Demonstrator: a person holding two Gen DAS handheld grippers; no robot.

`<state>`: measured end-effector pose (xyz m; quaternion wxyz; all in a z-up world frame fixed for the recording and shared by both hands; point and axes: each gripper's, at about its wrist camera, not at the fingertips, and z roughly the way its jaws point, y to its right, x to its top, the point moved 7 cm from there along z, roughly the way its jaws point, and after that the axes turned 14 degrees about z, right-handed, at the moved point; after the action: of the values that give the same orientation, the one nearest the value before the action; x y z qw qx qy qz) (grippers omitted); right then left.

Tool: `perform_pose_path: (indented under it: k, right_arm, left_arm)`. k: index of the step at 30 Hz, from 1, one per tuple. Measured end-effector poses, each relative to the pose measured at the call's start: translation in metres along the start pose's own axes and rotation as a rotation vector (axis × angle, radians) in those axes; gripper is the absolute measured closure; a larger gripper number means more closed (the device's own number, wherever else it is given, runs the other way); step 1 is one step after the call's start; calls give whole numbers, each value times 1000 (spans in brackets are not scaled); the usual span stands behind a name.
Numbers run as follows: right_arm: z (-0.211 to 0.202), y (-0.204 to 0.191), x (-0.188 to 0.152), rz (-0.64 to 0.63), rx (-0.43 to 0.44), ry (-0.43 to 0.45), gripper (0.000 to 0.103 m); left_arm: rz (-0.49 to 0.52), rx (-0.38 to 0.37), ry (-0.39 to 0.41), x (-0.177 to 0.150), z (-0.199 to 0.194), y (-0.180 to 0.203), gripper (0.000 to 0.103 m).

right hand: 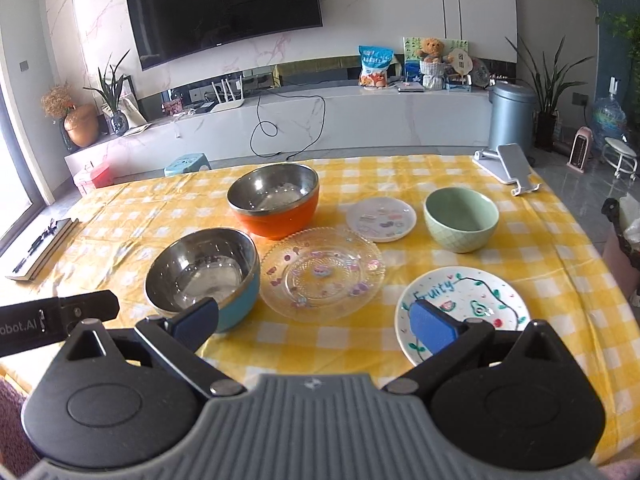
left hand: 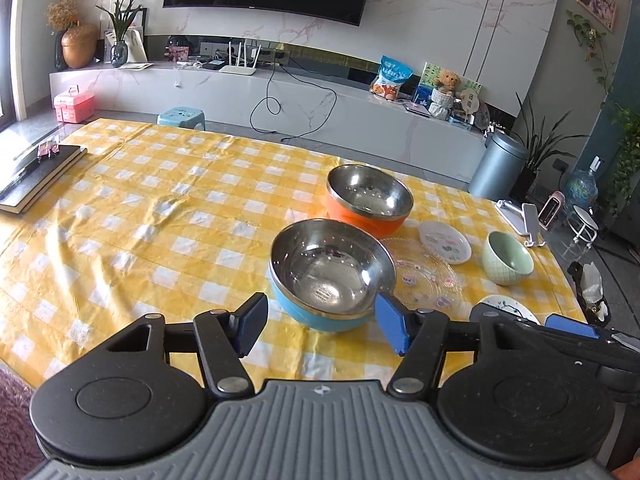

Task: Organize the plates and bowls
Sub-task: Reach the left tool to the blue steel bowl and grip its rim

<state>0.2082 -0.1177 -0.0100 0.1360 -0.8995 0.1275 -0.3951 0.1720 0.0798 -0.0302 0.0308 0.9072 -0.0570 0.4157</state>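
Note:
A blue steel bowl (left hand: 332,276) (right hand: 202,274) stands at the near side of the yellow checked table (left hand: 140,208). An orange steel bowl (left hand: 368,200) (right hand: 274,200) stands behind it. A clear glass plate (right hand: 322,272) (left hand: 428,276) lies in the middle, with a small white plate (right hand: 380,218) (left hand: 444,242), a green bowl (right hand: 460,218) (left hand: 506,258) and a white "Fruity" plate (right hand: 468,304) (left hand: 506,306) around it. My left gripper (left hand: 320,324) is open and empty just in front of the blue bowl. My right gripper (right hand: 316,320) is open and empty above the table's near edge, between the blue bowl and the Fruity plate.
Dark books (left hand: 36,176) (right hand: 40,248) lie at the table's far left. A white phone stand (right hand: 506,168) (left hand: 520,216) sits at the far right corner. Beyond the table are a TV cabinet (right hand: 320,120), a blue stool (left hand: 182,117) and a grey bin (right hand: 512,116).

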Motion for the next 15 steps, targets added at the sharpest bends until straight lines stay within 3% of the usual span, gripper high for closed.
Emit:
perform_pose_path:
  k: [3,6,11,15]
  right_arm:
    - [24,-14,9,-5,-6,-32,18]
    - [47,-26,16,3,9,-69,20]
    - [83,-46,22,-1,19,-108,34]
    - [108,-48,20,21,10,-149,46]
  left_arm:
    - [-28,24,-9,10,14,-11,40]
    - [-66,11,-40,16,31,-18,50]
    - [-115,-7,-87,18,61,-30,68]
    - [-126,-8,-114,16,82,-36,70]
